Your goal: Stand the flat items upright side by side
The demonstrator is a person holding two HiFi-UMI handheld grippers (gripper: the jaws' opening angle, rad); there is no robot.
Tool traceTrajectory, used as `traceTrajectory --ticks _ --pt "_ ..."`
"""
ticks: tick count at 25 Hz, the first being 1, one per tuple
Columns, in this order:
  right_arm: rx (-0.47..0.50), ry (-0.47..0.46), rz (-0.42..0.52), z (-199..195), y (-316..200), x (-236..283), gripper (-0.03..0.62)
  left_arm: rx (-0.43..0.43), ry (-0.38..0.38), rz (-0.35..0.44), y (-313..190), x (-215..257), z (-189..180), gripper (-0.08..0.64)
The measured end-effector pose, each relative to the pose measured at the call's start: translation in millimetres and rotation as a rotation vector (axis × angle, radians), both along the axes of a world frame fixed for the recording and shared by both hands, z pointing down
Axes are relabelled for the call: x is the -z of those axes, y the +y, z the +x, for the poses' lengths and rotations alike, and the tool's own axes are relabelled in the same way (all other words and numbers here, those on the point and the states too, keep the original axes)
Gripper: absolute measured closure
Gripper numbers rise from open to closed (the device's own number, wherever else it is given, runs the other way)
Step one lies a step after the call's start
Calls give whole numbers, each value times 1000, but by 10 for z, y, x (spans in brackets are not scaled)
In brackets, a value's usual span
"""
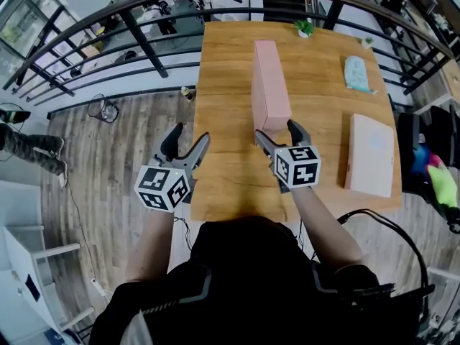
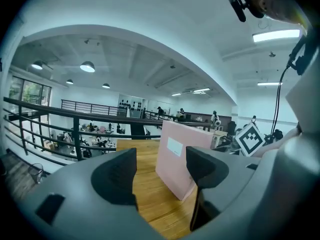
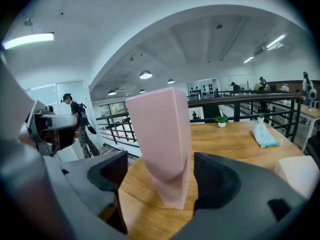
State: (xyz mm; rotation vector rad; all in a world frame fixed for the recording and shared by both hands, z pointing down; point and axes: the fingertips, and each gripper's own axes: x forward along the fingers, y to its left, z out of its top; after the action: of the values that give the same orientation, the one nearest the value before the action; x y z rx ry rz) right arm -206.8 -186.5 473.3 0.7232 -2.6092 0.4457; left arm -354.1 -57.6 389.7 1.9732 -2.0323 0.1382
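A tall pink box [image 1: 269, 85] stands upright on its long edge in the middle of the wooden table [image 1: 223, 70]. My right gripper [image 1: 277, 131] is open at the box's near end. In the right gripper view the pink box [image 3: 162, 139] sits between the jaws, and the pads do not press on it. A second pink box [image 1: 371, 155] lies flat near the table's right edge. My left gripper [image 1: 190, 136] is open and empty over the table's front left edge. In the left gripper view the upright box [image 2: 177, 156] is ahead and to the right.
A teal pouch [image 1: 356, 74] lies at the back right, and a small potted plant [image 1: 305, 27] stands at the far edge. A black railing [image 1: 144, 42] runs behind and beside the table. Lower floor lies to the left. A black cable [image 1: 388, 225] hangs by the front right corner.
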Motion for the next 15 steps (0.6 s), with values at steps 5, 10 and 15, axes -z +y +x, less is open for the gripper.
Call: traceTrajectory --ticks 5,10,15 --pt "-21 62 17 -146 -72 -167 195 65 -9 38 151 155 -254 233" --pt "-80 89 -4 -148 -163 -304 242 76 -21 35 316 185 -436 233" --pt "-90 64 -1 -234 -188 -299 268 34 -64 37 435 182 -514 233"
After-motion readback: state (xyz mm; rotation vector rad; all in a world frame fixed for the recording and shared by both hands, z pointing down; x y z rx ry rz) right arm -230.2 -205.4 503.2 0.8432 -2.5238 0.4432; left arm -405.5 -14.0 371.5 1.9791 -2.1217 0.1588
